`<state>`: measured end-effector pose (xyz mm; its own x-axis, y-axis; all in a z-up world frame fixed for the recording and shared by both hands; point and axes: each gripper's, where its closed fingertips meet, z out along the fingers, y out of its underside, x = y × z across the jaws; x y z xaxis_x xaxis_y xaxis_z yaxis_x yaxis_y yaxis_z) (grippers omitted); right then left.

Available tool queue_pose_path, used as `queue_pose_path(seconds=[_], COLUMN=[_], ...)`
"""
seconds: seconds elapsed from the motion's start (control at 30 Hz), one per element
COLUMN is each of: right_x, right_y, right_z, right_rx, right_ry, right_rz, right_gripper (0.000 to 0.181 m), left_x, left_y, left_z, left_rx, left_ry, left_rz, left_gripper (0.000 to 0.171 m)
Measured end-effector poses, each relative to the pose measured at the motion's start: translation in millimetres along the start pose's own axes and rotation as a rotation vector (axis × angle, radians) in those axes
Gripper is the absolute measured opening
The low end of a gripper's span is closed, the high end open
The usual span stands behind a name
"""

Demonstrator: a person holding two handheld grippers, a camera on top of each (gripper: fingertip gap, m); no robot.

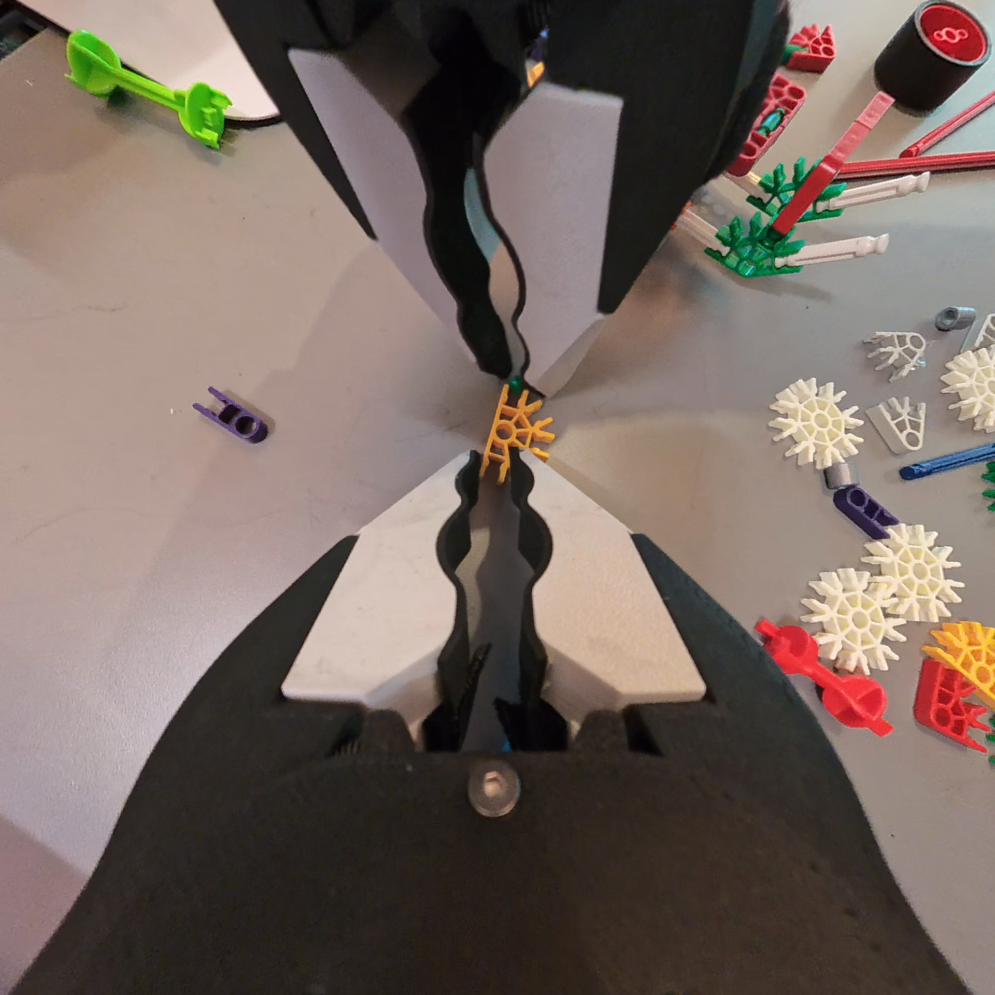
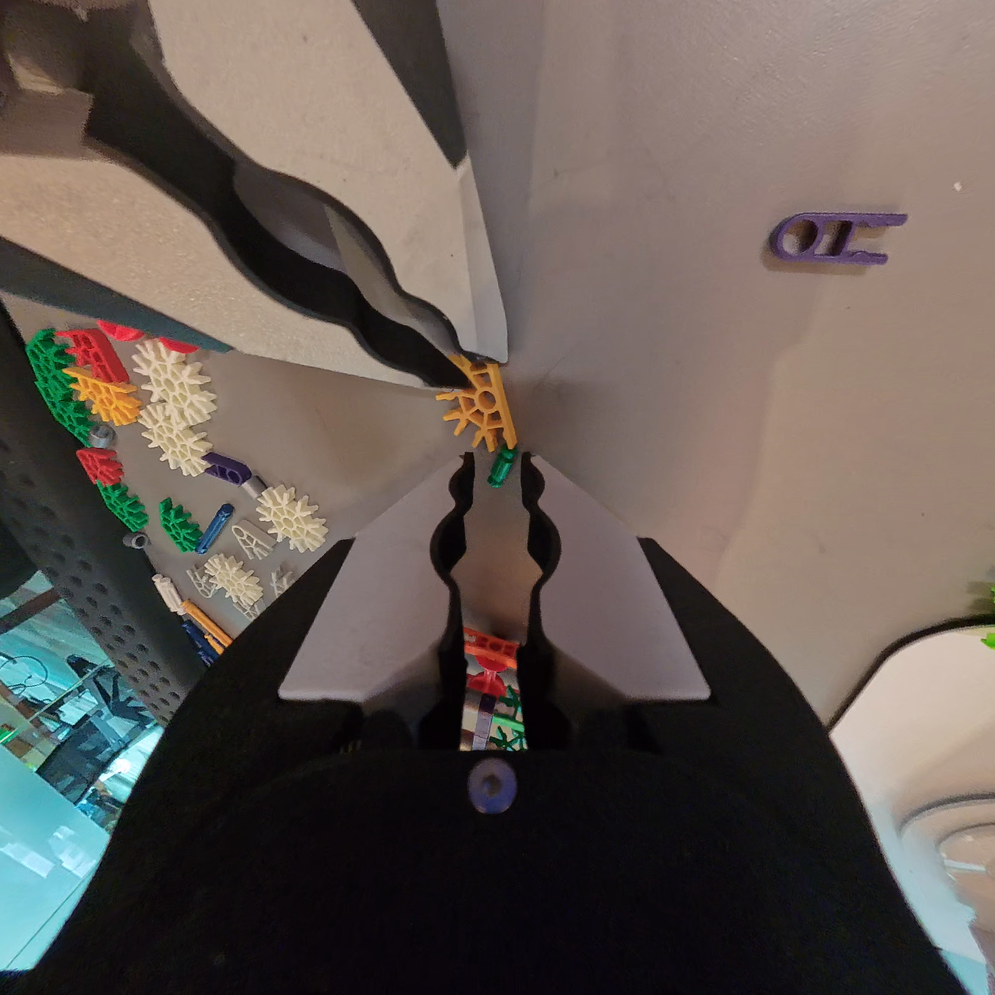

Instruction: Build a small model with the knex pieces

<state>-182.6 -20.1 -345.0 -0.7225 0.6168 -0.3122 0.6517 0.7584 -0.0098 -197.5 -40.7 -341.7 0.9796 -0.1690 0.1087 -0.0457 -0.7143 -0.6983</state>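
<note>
My left gripper is pinching a yellow connector; my right gripper is clamping a green rod touching its edge; a purple clip is lying well left.

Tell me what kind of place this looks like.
Probably a workbench or office table set up for toy building. The grey tabletop is strewn with plastic construction pieces, such as white snowflake connectors and red rods, and a black perforated panel stands beside it.
</note>
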Motion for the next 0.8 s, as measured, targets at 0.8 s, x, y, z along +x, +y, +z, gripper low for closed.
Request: queue_pose_path(seconds=[0.8], right_x=[6], right_y=[8], right_z=[-2], right_rx=[0.272], right_ry=[0.084], right_rz=[0.138], right_gripper=[0.013], left_x=[9], left_y=[-4], left_z=[9], left_rx=[-0.063], left_ry=[0.040], left_rz=[0.099], left_gripper=[0.029])
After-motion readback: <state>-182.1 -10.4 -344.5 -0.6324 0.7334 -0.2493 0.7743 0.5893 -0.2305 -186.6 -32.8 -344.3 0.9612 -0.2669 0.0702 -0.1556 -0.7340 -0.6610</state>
